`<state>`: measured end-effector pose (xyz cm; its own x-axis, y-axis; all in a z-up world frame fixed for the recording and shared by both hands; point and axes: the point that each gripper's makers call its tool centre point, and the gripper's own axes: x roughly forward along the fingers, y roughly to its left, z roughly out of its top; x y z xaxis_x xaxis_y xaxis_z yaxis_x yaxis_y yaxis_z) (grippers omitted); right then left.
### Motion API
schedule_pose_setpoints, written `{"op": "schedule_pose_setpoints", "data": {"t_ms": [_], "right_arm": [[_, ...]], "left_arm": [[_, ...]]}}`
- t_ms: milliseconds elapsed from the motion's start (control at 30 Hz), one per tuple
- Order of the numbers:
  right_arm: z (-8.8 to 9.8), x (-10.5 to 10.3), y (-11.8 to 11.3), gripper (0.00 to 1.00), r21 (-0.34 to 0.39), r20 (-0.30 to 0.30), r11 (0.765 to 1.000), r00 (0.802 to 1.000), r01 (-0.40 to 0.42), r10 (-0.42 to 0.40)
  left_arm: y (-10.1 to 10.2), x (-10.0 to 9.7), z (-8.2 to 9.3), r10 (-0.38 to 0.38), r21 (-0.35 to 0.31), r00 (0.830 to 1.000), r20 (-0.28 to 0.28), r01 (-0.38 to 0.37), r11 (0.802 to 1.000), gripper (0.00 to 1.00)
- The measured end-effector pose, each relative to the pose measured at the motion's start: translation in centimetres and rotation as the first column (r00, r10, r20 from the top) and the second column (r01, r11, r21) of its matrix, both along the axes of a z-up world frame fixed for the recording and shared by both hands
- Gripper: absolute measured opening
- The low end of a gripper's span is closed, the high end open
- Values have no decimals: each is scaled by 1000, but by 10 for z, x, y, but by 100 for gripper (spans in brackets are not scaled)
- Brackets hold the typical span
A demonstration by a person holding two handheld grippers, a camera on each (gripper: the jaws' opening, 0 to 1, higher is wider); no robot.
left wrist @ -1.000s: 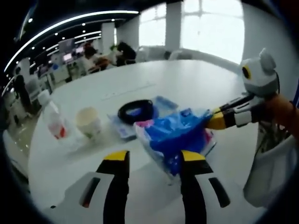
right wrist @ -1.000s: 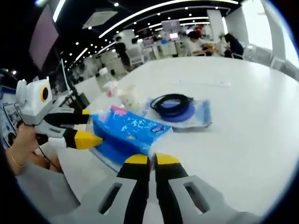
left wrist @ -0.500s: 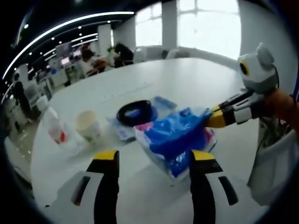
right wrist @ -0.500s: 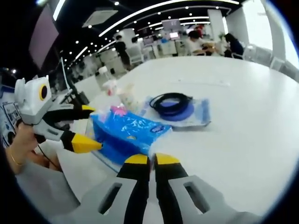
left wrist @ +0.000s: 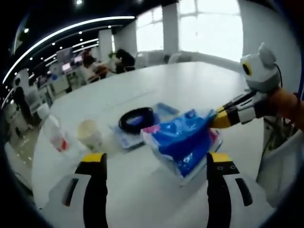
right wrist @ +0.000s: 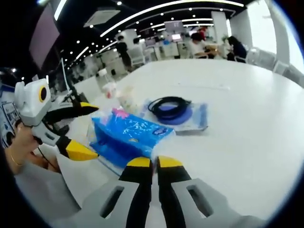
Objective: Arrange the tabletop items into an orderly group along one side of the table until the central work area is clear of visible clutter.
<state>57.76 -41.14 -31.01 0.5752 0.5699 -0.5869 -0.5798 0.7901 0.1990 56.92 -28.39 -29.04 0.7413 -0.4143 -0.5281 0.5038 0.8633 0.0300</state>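
A blue tissue pack (left wrist: 183, 140) (right wrist: 128, 135) lies on the white table (left wrist: 190, 80) close to the near edge. My right gripper (right wrist: 153, 162) is shut, pinching the pack's plastic edge; in the left gripper view the right gripper (left wrist: 222, 118) reaches in from the right to the pack's corner. My left gripper (left wrist: 156, 159) stands wide open just short of the pack, with nothing between its jaws. In the right gripper view the left gripper (right wrist: 83, 129) gapes beside the pack's left end.
A black cable coil (left wrist: 137, 118) (right wrist: 172, 105) rests on a clear bluish bag (right wrist: 199, 118) behind the pack. A paper cup (left wrist: 88, 133) and a plastic bottle (left wrist: 57, 135) stand to the left. People sit at desks far behind.
My left gripper's jaws have spread wider and drawn back from the blue pack. The right gripper stays shut on the pack's edge.
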Motion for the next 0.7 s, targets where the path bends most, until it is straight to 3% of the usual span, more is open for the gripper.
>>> {"op": "schedule_pose_setpoints", "data": {"t_ms": [233,700], "right_arm": [[6,7,-20,3,-5,7,999,999,36,-36],[21,30,-57,3,-104,56,994,998,25,-19]], "left_arm": [[-6,1,6,-22,-34,1000,15,23,999,99],[-9,0,13,-46,-62,999,18,47,997,99]]}}
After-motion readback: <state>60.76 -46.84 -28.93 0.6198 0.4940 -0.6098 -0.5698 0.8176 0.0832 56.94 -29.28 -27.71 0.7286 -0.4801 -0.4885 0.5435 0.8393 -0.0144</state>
